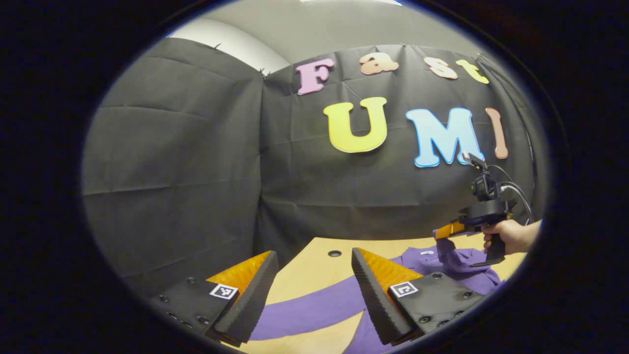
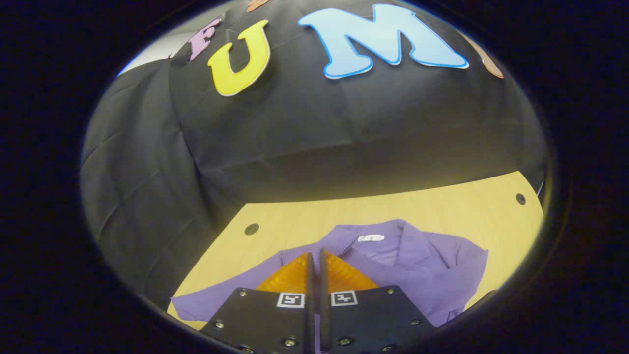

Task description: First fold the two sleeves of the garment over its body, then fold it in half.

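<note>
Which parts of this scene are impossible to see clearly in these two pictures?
- Right gripper view: whether the right tongs pinch the purple shirt; their own fingers hide the tips.
- Left gripper view: the shirt's lower part, cut off by the image edge.
- Right gripper view: the collar label, too small.

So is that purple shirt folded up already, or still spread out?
Mostly spread. The purple shirt lies collar-up on the table, one sleeve stretched sideways. The right gripper lifts some fabric.
</note>
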A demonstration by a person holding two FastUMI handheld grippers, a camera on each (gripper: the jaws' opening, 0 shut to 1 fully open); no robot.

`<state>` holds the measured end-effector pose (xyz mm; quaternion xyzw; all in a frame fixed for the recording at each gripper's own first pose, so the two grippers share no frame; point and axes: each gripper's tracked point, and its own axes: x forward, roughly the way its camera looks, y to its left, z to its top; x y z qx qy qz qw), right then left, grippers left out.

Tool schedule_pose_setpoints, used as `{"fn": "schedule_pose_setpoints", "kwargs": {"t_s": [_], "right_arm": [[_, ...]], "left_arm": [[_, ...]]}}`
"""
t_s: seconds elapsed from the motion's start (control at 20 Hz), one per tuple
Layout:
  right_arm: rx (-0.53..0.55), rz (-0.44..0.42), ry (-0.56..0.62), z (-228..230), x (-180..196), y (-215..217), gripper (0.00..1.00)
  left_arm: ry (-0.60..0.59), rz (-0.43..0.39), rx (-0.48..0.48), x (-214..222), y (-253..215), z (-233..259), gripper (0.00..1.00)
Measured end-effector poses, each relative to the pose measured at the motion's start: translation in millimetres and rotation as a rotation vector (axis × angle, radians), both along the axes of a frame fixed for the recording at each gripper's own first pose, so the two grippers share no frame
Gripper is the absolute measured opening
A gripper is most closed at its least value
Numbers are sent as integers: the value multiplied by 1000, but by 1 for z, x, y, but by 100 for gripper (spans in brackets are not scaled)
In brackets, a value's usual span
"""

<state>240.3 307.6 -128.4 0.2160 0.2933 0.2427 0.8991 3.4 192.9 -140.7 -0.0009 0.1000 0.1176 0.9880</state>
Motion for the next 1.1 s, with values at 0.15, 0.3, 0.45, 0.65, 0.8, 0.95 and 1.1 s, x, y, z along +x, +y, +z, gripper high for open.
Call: {"fn": "schedule_pose_setpoints", "kwargs": {"t_s": [0.15,0.3,0.45,0.65,0.8,0.95,1.1], "right_arm": [[-58,39,20,-19,-10,22,5],[-128,61,11,-30,-16,33,5],[-155,67,2,-33,-18,36,5],[-175,50,-20,-30,-17,30,16],[-189,33,-48,-17,-20,24,58],[-191,1,-82,-4,-26,16,88],[-184,-19,-125,18,-39,5,88]], "left_arm": [[11,31,-2,-13,15,-5,95],[16,61,-4,-23,31,-9,95],[27,81,-13,-30,40,-15,96],[35,92,-21,-31,43,-22,96],[32,94,-17,-33,44,-22,95],[47,103,-21,-36,49,-32,95],[81,129,-25,-40,60,-56,95]]}}
